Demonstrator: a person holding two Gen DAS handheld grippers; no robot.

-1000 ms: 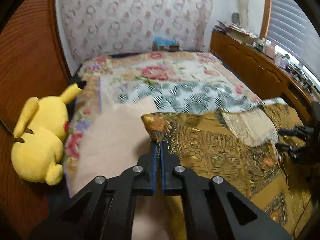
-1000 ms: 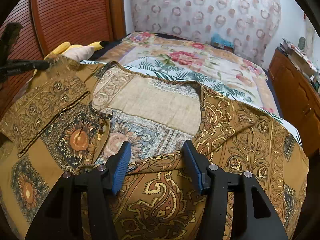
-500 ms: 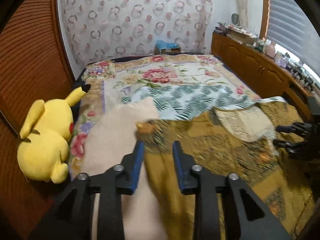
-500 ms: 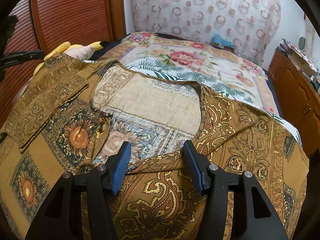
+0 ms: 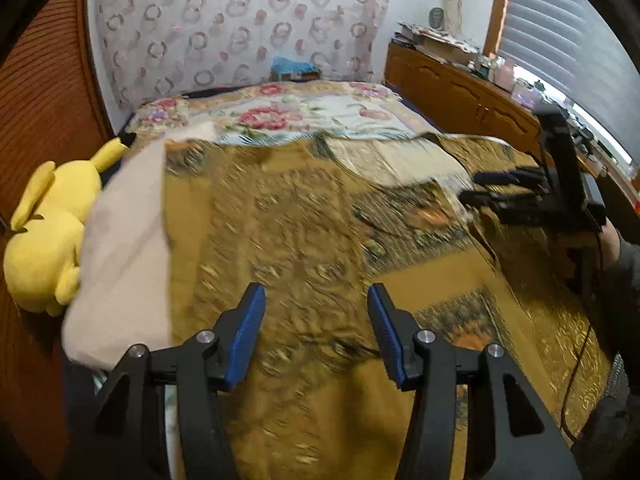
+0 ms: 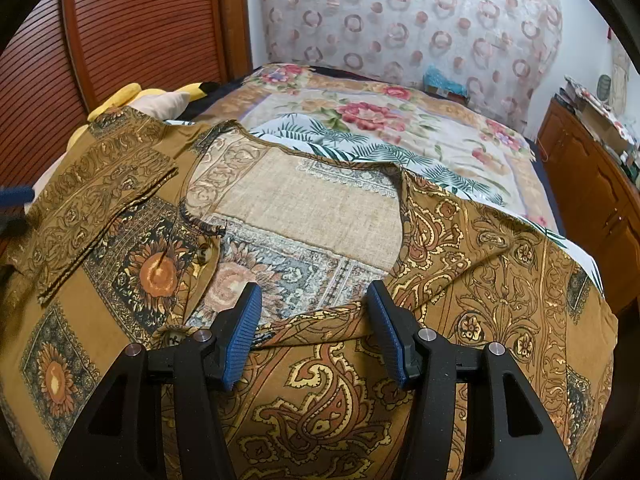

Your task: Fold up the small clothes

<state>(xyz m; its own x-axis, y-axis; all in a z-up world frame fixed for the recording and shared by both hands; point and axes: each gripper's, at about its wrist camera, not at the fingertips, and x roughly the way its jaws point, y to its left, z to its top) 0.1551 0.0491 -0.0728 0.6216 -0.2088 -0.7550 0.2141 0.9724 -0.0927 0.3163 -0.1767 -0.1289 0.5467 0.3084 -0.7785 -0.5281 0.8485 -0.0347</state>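
Mustard paisley-and-sunflower top (image 6: 500, 264) lies spread flat on your bed (image 6: 360, 120), neckline at 12 o'clock and one sleeve (image 6: 100, 196) folded inward at 9 o'clock. Your left claw (image 5: 316, 332) has just been opening and hangs half-open above the blurred cloth, holding nothing. Your right claw (image 6: 314, 328) stands half-open astride the front neckline edge without pinching it; a yellow plush toy (image 5: 48, 240) sits at 9 o'clock.

A golden-brown blouse (image 6: 460, 248) with paisley and sunflower print lies spread flat on the bed (image 6: 400, 128), its left sleeve (image 6: 96, 196) folded inward over the body.
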